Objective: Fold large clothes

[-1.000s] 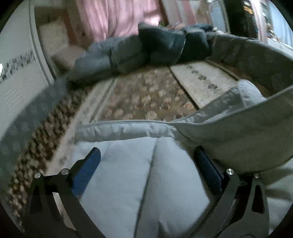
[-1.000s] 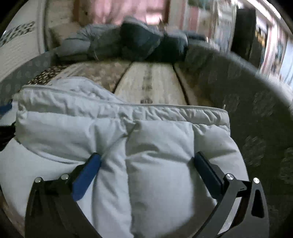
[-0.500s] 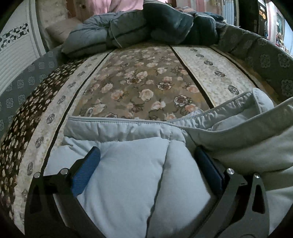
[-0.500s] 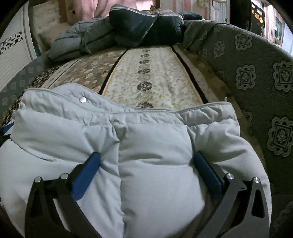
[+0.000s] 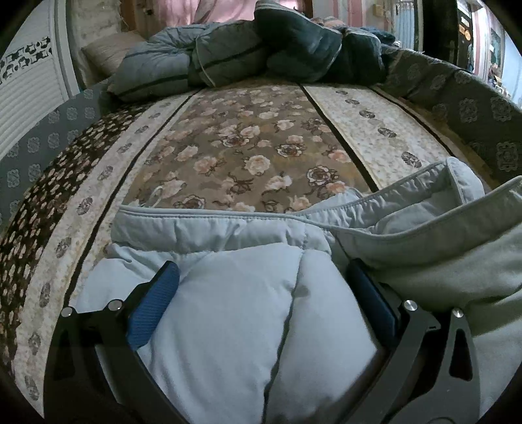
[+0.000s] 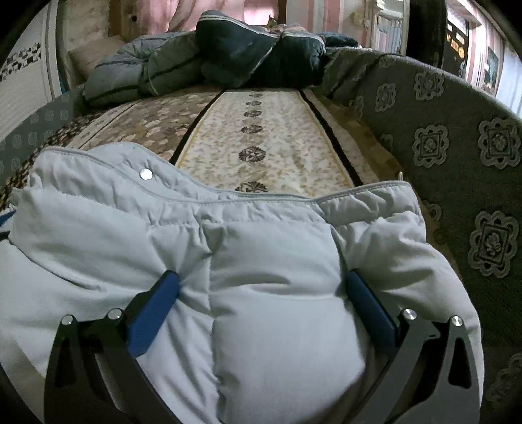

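Up front in the left wrist view: bed (image 5: 248, 156) covered in a floral spread, roses on brown down the middle, a cream strip with dark medallions to the right, a dark flowered band to the left. Grey-blue bedding (image 5: 254, 55) heaped at the far end, a pillow (image 5: 107, 55) beside it, pink curtain (image 5: 222, 9) behind. White slatted panel (image 5: 29, 98) at far left; grey patterned cover (image 5: 473, 101) curving along the right. Nearer, jacket (image 5: 228, 313), pale blue, puffy and quilted, lying on the near part of the bed, piped hem running across, seam down the panel in front. Left gripper (image 5: 261, 293) spread wide, blue pads against a thick fold of jacket bulging between them; whether squeezing or only straddling, cannot tell. More of the jacket layered to the right, a greyer inner face showing.

Next, the right wrist view: same bed, cream strip (image 6: 261, 143) running straight ahead, grey cover (image 6: 456, 146) with framed medallions rising close on the right, bedding (image 6: 212, 55) piled at the far end, pink curtain above. Jacket (image 6: 277, 310) filling the foreground, a metal snap (image 6: 145, 174) on the raised edge at upper left, hem puckered across the middle. Right gripper (image 6: 262, 293) likewise spread wide, pads dug into the padding on either side of a fat quilted panel; true grip or not, cannot tell.
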Tool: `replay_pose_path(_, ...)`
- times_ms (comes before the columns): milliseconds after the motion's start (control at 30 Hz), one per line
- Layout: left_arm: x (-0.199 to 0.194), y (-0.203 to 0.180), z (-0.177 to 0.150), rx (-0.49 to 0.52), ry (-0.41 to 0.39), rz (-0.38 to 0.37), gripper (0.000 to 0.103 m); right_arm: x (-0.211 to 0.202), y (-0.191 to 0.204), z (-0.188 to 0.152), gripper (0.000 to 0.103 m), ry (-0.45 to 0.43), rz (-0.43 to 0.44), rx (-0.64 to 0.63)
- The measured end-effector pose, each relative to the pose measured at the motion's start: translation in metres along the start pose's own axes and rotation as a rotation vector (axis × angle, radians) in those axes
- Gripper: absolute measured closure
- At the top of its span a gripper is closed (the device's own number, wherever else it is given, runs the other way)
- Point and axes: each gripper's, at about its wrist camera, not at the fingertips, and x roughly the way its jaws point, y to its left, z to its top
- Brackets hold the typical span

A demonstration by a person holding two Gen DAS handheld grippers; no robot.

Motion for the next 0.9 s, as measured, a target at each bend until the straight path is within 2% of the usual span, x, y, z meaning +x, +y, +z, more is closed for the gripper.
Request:
replay_pose_path(100,-0.007,-0.002,0.000,0.033,-0.014,0.040,0.003,-0.005,0.001,0.000,0.002,-0.002,-0.023,-0.034)
replay_pose_path(233,-0.030,0.002,-0.003,0.100,-0.064,0.133,0.003,-0.018,-0.002,0.000,0.002,-0.015,-0.059,-0.083)
replay_pose_path(333,-0.048,0.011,-0.005,0.133,-0.113,0.160,0.003,-0.034,-0.014,0.000,0.002,-0.039,-0.069,-0.068)
replay_pose_path(433,-0.074,0.022,-0.007,0.134,-0.185,0.150,0.003,-0.050,-0.024,-0.003,0.002,-0.062,-0.062,-0.071)
replay_pose_path(500,-0.095,0.027,-0.008,0.129,-0.256,0.133,0.003,-0.068,-0.025,-0.007,0.002,-0.115,-0.109,-0.125)
replay_pose_path(567,-0.122,0.033,-0.009,0.121,-0.334,0.125,0.003,-0.093,-0.019,-0.016,0.002,-0.213,-0.262,-0.245)
replay_pose_path(600,-0.133,0.039,-0.009,0.107,-0.361,0.120,0.003,-0.105,-0.022,-0.020,0.002,-0.248,-0.292,-0.260)
replay_pose_path(633,-0.146,0.049,-0.008,0.071,-0.378,0.090,0.003,-0.114,-0.027,-0.023,0.002,-0.262,-0.298,-0.249)
replay_pose_path(700,-0.158,0.061,-0.009,0.041,-0.376,0.068,0.003,-0.130,-0.042,-0.031,0.002,-0.269,-0.250,-0.196)
replay_pose_path(767,-0.173,0.075,-0.016,0.024,-0.382,0.094,0.003,-0.142,-0.055,-0.044,0.002,-0.261,-0.224,-0.152)
replay_pose_path(900,-0.199,0.106,-0.034,-0.060,-0.388,0.091,0.003,-0.159,-0.074,-0.081,0.002,-0.252,-0.190,-0.097)
